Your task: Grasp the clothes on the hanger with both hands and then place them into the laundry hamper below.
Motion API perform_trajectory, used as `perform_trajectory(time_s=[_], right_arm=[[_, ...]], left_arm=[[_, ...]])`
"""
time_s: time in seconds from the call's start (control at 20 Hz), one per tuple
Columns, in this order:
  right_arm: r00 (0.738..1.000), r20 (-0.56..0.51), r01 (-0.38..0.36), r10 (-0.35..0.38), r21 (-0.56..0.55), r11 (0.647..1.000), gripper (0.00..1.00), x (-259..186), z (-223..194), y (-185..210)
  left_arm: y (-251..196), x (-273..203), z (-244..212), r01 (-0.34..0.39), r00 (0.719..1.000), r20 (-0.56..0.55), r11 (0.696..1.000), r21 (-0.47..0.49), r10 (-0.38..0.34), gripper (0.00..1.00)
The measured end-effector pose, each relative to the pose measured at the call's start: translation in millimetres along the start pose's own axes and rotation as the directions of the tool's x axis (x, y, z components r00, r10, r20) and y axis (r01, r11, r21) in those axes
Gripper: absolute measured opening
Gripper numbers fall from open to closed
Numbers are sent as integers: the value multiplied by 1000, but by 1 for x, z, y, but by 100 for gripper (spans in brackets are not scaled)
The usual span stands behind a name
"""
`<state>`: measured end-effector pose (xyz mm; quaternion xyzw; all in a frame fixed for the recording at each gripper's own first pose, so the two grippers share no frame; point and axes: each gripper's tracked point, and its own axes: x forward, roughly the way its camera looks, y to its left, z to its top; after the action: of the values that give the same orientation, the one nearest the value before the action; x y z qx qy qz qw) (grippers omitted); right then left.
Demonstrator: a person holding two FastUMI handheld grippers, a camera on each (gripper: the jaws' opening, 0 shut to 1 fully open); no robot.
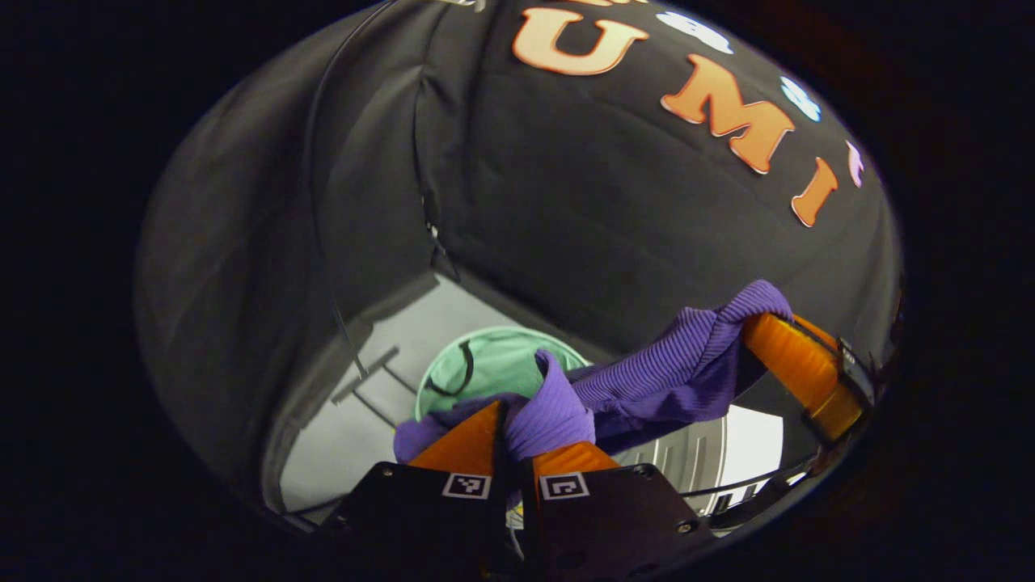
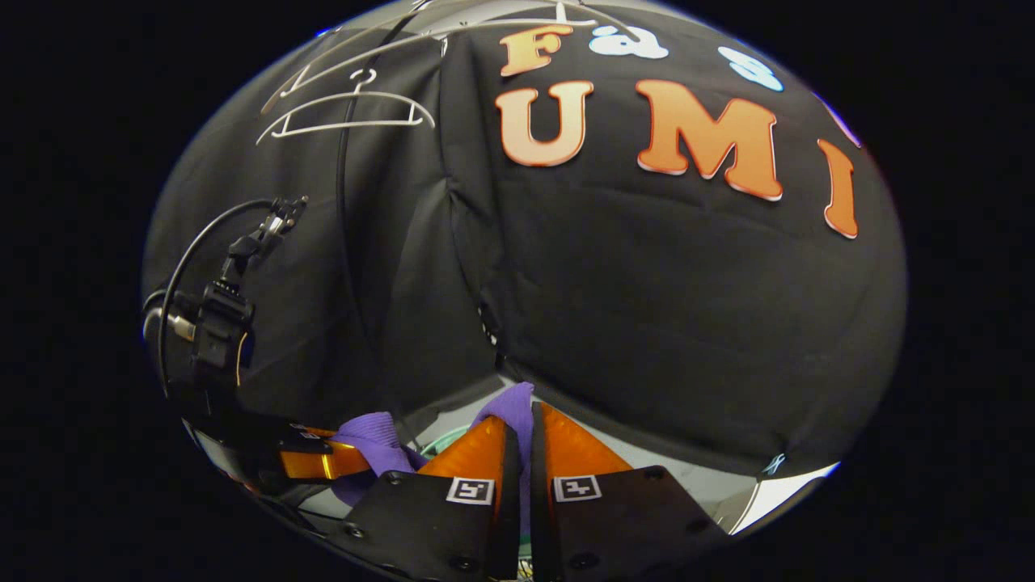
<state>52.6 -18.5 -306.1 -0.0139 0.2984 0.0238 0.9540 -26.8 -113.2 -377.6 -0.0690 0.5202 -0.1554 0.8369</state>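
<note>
- Purple ribbed garment (image 1: 647, 380) off the hanger (image 2: 348, 117), strung between both grippers, sagging above the hamper (image 1: 493, 368).
- Left gripper (image 1: 517, 440) pinched nearly closed on a bunched fold at 6 o'clock of the left gripper view.
- Right gripper (image 2: 521, 440) likewise clamped tight on a purple tuft (a thin sliver between the fingers); same gripper seen at 4 o'clock of the left gripper view, cloth draped over its tip.
- Likely light, soft, stretchy knit: limp, no stiffness, prone to slipping from a shallow pinch.
- Best held at thick gathered folds, not single edges.
- Hamper at 7 o'clock below the cloth, pale green, mouth open (a dark loop of unclear kind inside).
- Hanger bare at 11 o'clock of the right gripper view.
</note>
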Motion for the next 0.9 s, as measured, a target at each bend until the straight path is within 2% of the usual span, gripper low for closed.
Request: perform_trajectory(time_s=[0.05,0.1,0.15,0.2,0.25,0.3,0.4,0.5,0.55,0.75,0.8,0.85,0.9], right_arm=[[999,-38,-3,4,10,1000,7,2,-16,2],[997,-77,6,-5,18,1000,13,5,-32,0],[994,-105,9,-7,26,1000,13,10,-46,-2],[989,-145,19,-15,26,999,19,12,-60,-6],[988,-155,21,-16,34,999,17,18,-69,-8],[987,-162,23,-16,40,999,37,18,-74,-9],[981,-194,4,4,41,999,68,21,-86,-5],[975,-223,-11,22,54,998,92,19,-95,-1],[973,-227,-12,25,59,998,100,18,-98,1],[977,-213,4,7,51,999,100,16,-95,-1],[978,-209,6,5,54,999,96,15,-92,-1],[979,-206,8,4,59,998,100,14,-90,-1],[980,-201,12,1,64,998,96,13,-87,-2]], left_arm=[[5,4,-10,-8,1000,-24,1000,-23,7,15],[17,8,-21,-25,999,-42,999,-32,24,12],[26,7,-28,-37,998,-56,999,-31,35,5],[34,4,-31,-47,997,-64,999,-23,46,16],[37,0,-32,-56,996,-65,998,-6,55,22],[41,-1,-29,-77,996,-41,997,16,77,27],[48,2,-26,-111,993,-22,992,51,113,55],[46,-2,-29,-116,993,-30,992,55,118,83],[46,-1,-27,-115,993,-29,992,53,116,96],[46,-7,-21,-113,994,0,991,77,113,96],[46,-9,-17,-117,993,11,990,83,116,96],[46,-12,-13,-120,993,22,989,88,119,96],[46,-14,-12,-123,992,34,988,88,121,96]])
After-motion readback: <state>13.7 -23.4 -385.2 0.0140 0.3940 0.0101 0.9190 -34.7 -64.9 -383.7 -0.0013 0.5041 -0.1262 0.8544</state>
